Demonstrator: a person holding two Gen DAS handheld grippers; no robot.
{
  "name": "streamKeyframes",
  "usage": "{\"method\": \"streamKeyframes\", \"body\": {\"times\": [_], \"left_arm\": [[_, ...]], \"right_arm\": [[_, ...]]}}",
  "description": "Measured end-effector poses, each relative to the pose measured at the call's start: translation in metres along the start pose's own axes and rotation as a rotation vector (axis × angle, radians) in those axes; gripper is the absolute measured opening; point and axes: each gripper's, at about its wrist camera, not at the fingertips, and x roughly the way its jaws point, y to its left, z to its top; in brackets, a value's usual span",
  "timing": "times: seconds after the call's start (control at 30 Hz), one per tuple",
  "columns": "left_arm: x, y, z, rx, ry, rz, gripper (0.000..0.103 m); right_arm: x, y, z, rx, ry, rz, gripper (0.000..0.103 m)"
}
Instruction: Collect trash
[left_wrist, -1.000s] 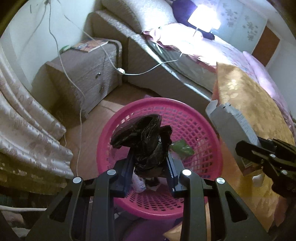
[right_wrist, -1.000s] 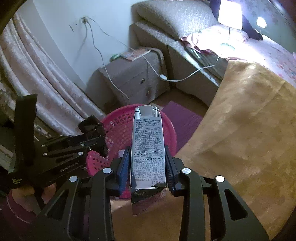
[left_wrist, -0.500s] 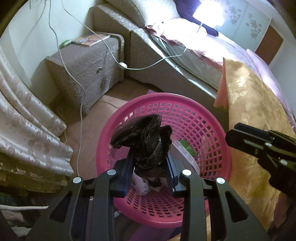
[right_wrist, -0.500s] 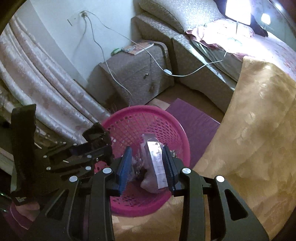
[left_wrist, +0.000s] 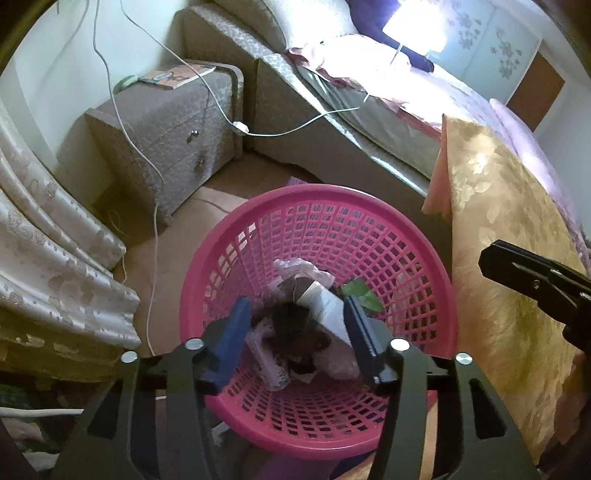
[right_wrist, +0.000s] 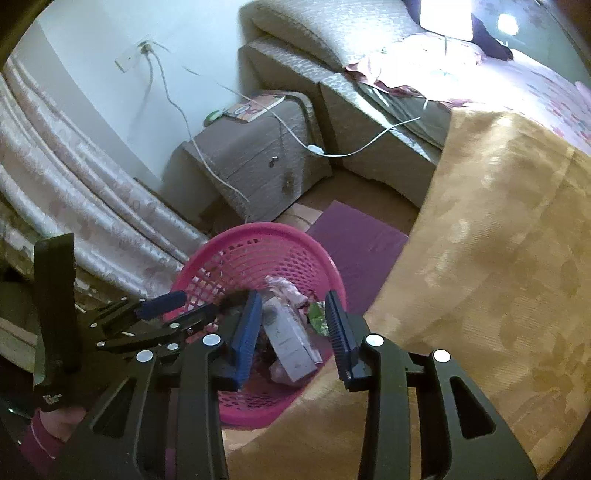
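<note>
I have both grippers hanging over the pink basket (left_wrist: 417, 236), which stands on the floor between the curtain (left_wrist: 55, 236) and the gold-covered bed edge (left_wrist: 509, 258).

My left gripper (left_wrist: 295, 325) points steeply down into the basket, and its jaws are opening. Nothing is pinched between the blue pads (left_wrist: 236, 325). The black crumpled bag (left_wrist: 295, 328) lies below them in the bottom of the basket, on top of the other rubbish, and the pads are clear of it on both sides.

My right gripper (right_wrist: 291, 325) is also above the basket, nearer its bed-side rim. Its jaws are parted and opening slightly, with no object touching either pad. The white printed carton (right_wrist: 291, 339) lies tilted in the basket bottom, seen through the gap between the fingers, beside pale pink wrappers (right_wrist: 284, 288) and a green scrap (right_wrist: 317, 317).

In the left wrist view the carton (left_wrist: 325, 310) rests just beside the black bag, toward the bed-side wall of the basket, with the green scrap (left_wrist: 362, 295) against that same wall. The right gripper's dark finger shows at that view's right edge (left_wrist: 532, 277), above the gold cover.

Behind the basket stand a grey nightstand (left_wrist: 162, 133) with a booklet (left_wrist: 177, 74) on its top and a white cable (left_wrist: 295, 129) hanging across to the bed.
</note>
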Motion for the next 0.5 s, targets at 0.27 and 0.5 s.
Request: {"method": "streamKeyframes", "body": {"times": [0.27,0.5], "left_arm": [[-0.007,0.002,-0.001,-0.014,-0.019,-0.023,0.065],[-0.012,0.000,-0.002,-0.006,-0.046,0.016,0.074]], "right_arm": [[-0.006,-0.010,-0.003,0.030,-0.020,-0.005,0.049],[-0.012,-0.013,-0.003,0.042,-0.044,-0.014,0.063]]}}
